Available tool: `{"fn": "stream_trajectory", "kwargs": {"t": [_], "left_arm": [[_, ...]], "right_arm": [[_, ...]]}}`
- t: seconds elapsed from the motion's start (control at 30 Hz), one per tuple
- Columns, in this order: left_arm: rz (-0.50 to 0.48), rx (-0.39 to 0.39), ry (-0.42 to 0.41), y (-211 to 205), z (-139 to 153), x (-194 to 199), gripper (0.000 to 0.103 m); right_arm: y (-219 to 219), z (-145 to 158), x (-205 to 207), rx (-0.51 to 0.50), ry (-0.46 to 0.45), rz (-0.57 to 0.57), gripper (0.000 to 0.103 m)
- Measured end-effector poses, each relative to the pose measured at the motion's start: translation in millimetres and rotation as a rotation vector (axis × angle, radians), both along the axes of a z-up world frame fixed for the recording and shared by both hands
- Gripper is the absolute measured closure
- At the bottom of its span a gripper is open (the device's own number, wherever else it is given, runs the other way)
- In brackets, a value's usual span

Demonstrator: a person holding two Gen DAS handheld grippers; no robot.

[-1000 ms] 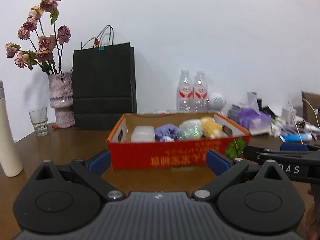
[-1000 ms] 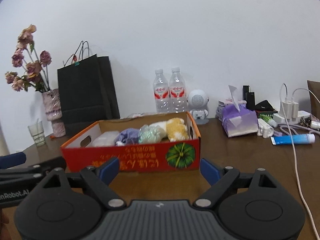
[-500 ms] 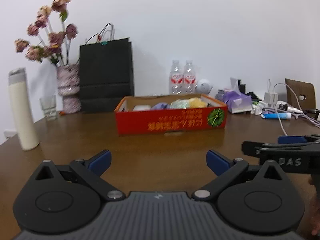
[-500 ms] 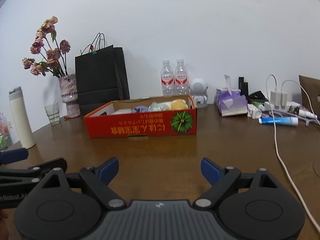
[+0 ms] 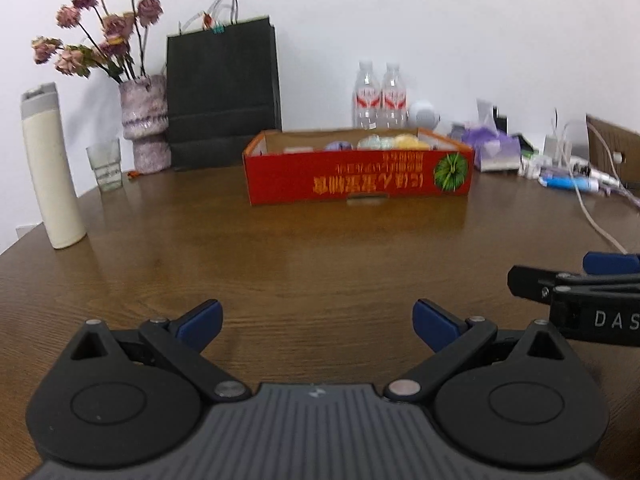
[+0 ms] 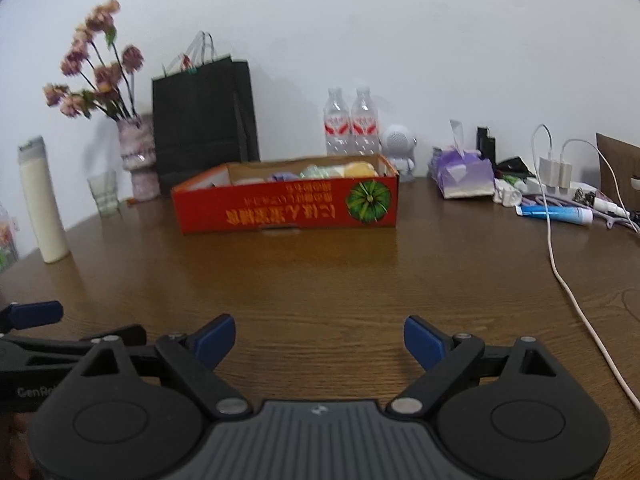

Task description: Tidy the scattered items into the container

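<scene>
The left gripper (image 5: 316, 322) has its jaws spread wide with nothing between them, over bare brown table (image 5: 280, 256). Straight ahead and well apart lies the red cardboard box (image 5: 360, 178), its long side across the view, soft items already inside. The right gripper (image 6: 319, 340), just beside the left, is likewise spread and empty; from it the box (image 6: 286, 210) sits slightly left, so neither hand looks clearly nearer.

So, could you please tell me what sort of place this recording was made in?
Probably a home or small office: a wooden table against a plain wall, bearing a vase of dried flowers, water bottles and a tissue pack.
</scene>
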State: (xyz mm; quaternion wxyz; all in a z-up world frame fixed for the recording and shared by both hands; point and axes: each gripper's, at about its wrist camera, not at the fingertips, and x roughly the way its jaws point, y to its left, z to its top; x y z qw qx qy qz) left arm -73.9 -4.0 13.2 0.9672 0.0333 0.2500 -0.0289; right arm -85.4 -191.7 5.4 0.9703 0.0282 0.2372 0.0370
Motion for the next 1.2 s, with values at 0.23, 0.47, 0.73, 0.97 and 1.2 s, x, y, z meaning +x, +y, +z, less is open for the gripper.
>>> {"fn": "stream_trajectory", "kwargs": {"t": [0.23,0.47,0.73,0.97,1.2], "left_arm": [[0.013,-0.025,0.106,3,-7,18,0.000],[0.020,-0.029,0.179,4,-12,32,0.000],[0.044,-0.028,0.189,4,-11,36,0.000],[0.042,-0.029,0.190,3,-11,37,0.000],[0.028,-0.031,0.192,5,-11,42,0.000]], "right_arm": [[-1,-8,18,-0.003,0.108,-0.008,0.012],[-1,-14,32,-0.007,0.184,-0.016,0.004],[3,-16,43,-0.067,0.220,-0.027,0.000],[2,-16,47,-0.069,0.220,-0.029,0.000],[2,-16,47,-0.068,0.220,-0.029,0.000]]}}
